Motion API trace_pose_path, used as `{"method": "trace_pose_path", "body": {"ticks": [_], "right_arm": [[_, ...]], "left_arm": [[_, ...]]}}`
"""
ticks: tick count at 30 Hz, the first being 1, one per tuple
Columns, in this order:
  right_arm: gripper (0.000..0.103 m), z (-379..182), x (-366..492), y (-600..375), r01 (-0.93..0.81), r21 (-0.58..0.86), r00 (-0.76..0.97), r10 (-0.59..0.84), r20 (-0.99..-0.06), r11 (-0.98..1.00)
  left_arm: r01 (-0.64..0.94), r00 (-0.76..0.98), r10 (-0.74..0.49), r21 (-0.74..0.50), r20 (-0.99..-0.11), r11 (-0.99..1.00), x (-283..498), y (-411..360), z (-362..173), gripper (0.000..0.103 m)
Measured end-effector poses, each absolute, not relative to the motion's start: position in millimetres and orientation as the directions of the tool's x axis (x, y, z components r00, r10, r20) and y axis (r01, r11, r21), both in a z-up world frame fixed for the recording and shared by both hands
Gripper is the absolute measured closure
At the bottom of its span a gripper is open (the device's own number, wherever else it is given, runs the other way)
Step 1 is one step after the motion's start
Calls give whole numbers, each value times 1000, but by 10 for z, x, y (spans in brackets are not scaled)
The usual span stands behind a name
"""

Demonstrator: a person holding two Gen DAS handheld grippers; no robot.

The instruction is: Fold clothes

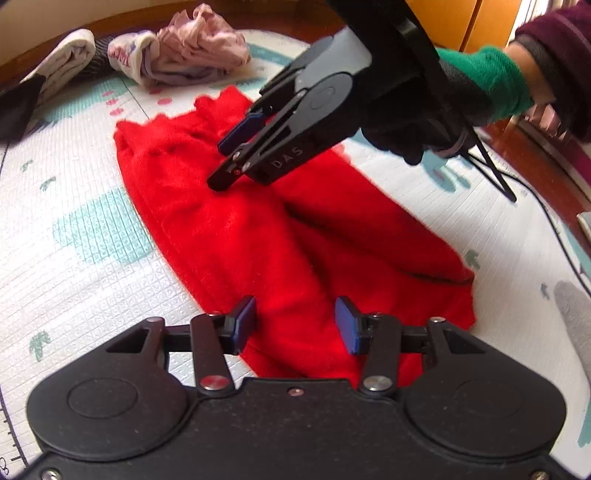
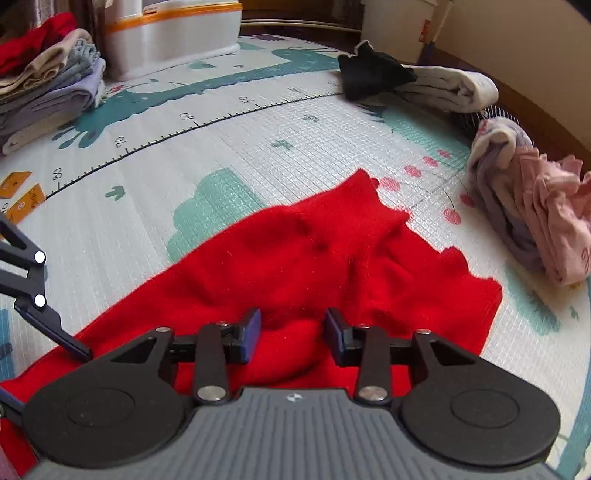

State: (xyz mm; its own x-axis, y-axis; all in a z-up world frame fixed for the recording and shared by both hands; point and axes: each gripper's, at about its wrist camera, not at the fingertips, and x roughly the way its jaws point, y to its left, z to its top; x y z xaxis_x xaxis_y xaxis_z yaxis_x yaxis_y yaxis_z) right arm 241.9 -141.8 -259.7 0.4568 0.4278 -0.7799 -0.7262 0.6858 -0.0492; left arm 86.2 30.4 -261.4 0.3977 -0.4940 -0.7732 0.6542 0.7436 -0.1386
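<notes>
A red knit garment (image 1: 258, 229) lies lengthwise on the patterned play mat (image 1: 74, 288), partly folded along its length. At the garment's near end my left gripper (image 1: 295, 323) hovers open, nothing between its blue pads. A hand in a green sleeve holds my right gripper (image 1: 223, 160) over the far end, tips low on the cloth, jaws apart. In the right wrist view the right gripper (image 2: 291, 330) is open just above a rumpled part of the red garment (image 2: 314, 258). One finger of the left gripper (image 2: 55, 328) shows at the left edge.
Loose pink and lilac clothes (image 2: 535, 221) (image 1: 192, 55) are heaped at the mat's edge, beside a rolled white garment (image 2: 450, 88) and a black cloth (image 2: 369, 74). Folded clothes (image 2: 48, 85) are stacked by a white and orange container (image 2: 173, 33). A cable (image 1: 554, 229) crosses the right side.
</notes>
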Motion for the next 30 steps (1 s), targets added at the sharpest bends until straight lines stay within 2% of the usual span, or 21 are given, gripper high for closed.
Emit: {"method": "trace_pose_path", "body": {"ticks": [4,8,14,17,20,24,27,29,30], "right_arm": [[64,-2327,2166,-1672,-702,2,486,481,-730,712],[63,-2187,1648,-1964,-722,-38,496,478,-725,691],[66,-2198,1074,-2055,-757,-25,442,483,-756,653],[72,-2319,858,-2042,-768,-15,409,473,-780,640],[68,-2600,768,-2041,-761,14,357,437,-826,648],[67,-2577,715,-2009,-775,-5,367,443,-818,631],[67,-2430,671,-2119,-776,-17,398,469,-789,630],[66,-2362,560,-2183,-798,-74,424,470,-774,598],[62,-2361,488,-2215,-813,-109,429,464,-775,572]], "left_arm": [[709,419,-493,-64,-763,702,684,390,-2500,57],[769,429,-512,4,-745,639,477,435,-2418,57],[813,360,-595,-71,-719,579,471,267,-2385,57],[811,335,-547,-61,-767,582,478,211,-2583,57],[801,336,-527,-58,-780,596,439,259,-2763,57],[808,317,-518,-59,-795,586,472,235,-2672,56],[835,344,-535,-8,-772,550,388,303,-2532,56],[870,365,-528,78,-767,487,254,315,-2506,56],[884,374,-516,127,-770,451,179,322,-2524,56]]}}
